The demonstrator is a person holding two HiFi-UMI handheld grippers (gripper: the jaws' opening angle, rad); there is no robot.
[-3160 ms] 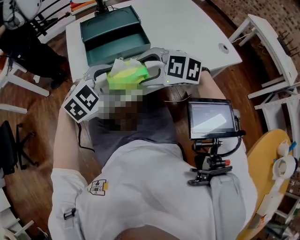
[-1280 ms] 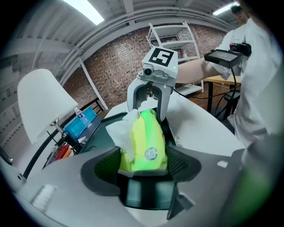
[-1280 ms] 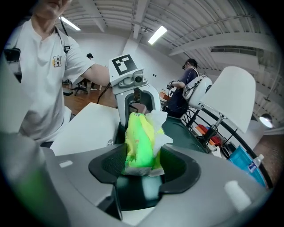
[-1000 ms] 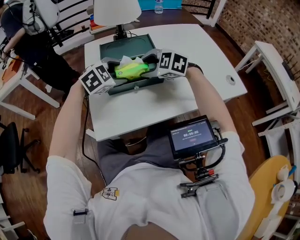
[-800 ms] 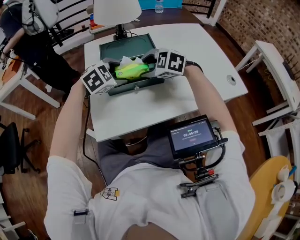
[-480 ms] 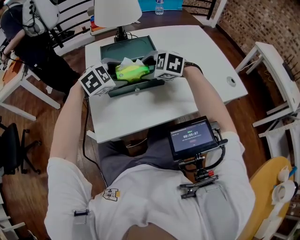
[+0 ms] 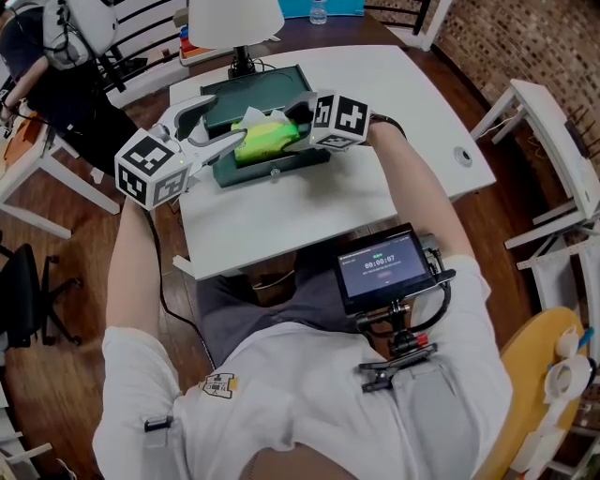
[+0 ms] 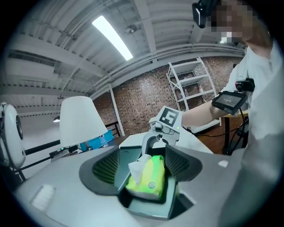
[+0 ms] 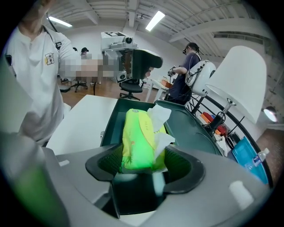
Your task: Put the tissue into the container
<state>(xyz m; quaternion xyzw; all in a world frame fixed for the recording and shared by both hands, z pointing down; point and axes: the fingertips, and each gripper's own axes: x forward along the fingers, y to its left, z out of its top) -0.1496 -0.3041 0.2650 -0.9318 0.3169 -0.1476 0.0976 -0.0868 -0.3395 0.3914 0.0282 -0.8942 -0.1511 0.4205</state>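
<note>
Warm wooden floor point(image 7: 56, 375) and a rough brick wall point(image 7: 525, 37) surrounded the smooth white table point(image 7: 281, 216). A white conical lamp shade point(image 7: 234, 19) stood at the table's far edge. Just in front of it sat the dark green, rectangular, hard-walled container point(image 7: 272, 169). The left gripper point(image 8: 143, 166) hung at the container's left end, its ribbed grey jaws apart and clear of everything. The right gripper point(image 9: 142, 166) had its jaws opening, with the near end of the tissue pack point(image 7: 261, 141) between them. The glossy lime-green pack lay inside the container, and a crumpled white tissue point(image 9: 159, 116) stuck out of its top.
</note>
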